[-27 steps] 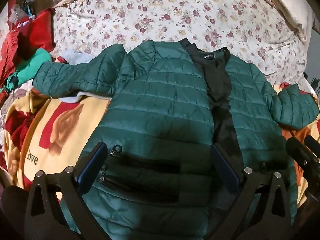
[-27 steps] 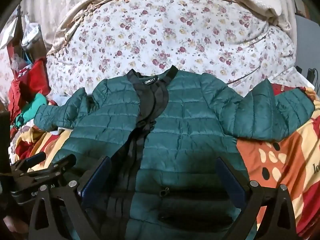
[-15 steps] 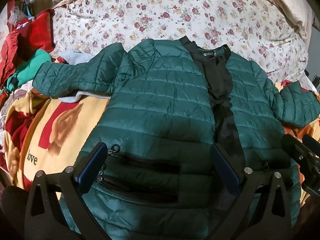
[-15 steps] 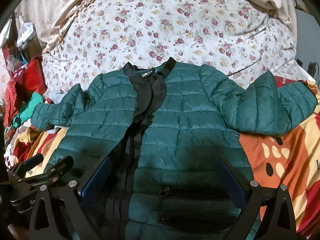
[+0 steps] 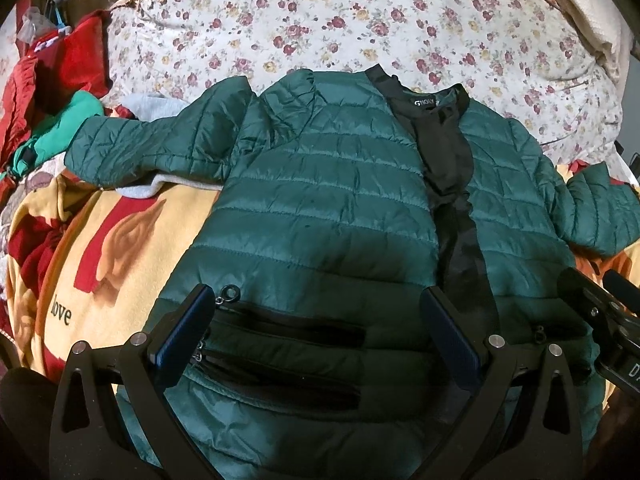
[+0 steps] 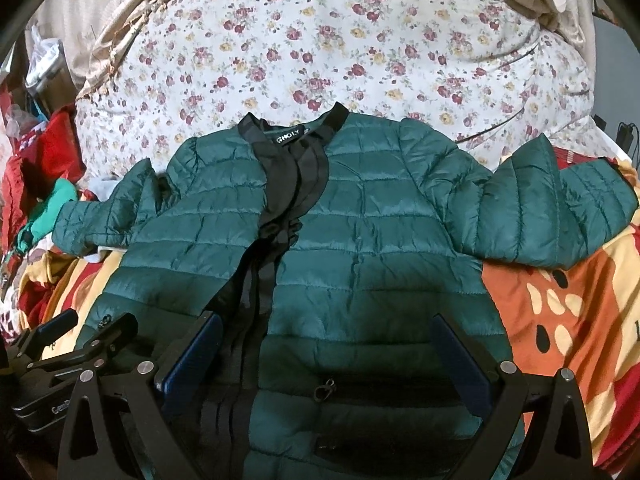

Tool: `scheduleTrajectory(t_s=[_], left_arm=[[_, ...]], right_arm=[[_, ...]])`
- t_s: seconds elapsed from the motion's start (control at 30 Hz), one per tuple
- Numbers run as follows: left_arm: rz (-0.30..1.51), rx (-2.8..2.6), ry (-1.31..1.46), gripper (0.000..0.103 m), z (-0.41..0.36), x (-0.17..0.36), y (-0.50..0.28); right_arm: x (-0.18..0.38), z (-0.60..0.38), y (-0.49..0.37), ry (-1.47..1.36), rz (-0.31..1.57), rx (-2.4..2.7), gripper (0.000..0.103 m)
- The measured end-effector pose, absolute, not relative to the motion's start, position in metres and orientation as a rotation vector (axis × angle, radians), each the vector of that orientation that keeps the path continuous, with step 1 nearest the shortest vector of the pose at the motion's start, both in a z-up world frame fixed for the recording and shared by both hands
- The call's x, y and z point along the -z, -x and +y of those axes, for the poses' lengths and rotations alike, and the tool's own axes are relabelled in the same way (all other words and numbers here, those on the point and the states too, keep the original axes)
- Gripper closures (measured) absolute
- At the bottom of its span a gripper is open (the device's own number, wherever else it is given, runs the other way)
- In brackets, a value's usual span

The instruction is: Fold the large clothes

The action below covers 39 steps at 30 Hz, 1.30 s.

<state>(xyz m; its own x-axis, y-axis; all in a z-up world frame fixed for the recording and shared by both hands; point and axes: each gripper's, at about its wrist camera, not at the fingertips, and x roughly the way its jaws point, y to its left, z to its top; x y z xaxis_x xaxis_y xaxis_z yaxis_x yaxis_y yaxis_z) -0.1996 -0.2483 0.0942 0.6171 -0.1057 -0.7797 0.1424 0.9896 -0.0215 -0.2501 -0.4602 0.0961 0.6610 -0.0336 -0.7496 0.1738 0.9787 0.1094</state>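
I have the green quilted jacket [image 5: 320, 208] spread front-up across the bed, collar toward twelve o'clock against the floral quilt [image 5: 360, 24], hem down at six under my tools. My left gripper [image 5: 316, 320] hangs over the lower left panel with its jaws wide apart, holding nothing; the pocket zipper [image 5: 230, 294] sits just beside its nine-o'clock finger. My right gripper [image 6: 326, 354] is likewise spread wide and empty above the other front panel, the black placket [image 6: 272, 248] running up toward eleven o'clock from its nine-o'clock finger.

Both sleeves are still out: the left sleeve [image 5: 148, 148] reaches toward nine o'clock over the yellow cartoon blanket [image 5: 116, 248], the right sleeve [image 6: 556, 216] lies bunched at three o'clock. So I judge the folding proper has not begun; I am at the laying-out stage. Next, I think, each tool needs a sleeve cuff or side seam, pinched through the slippery puffy fabric and carried inward across the chest.
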Motion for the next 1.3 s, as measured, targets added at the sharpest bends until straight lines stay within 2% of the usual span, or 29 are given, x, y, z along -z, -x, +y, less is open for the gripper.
scheduleTrajectory(t_s=[1.3], left_arm=[[0.905, 0.091, -0.045, 0.001, -0.244, -0.085, 0.175]], right_arm=[[-0.082, -0.460, 0.217, -0.201, 0.908, 0.113, 0.000]])
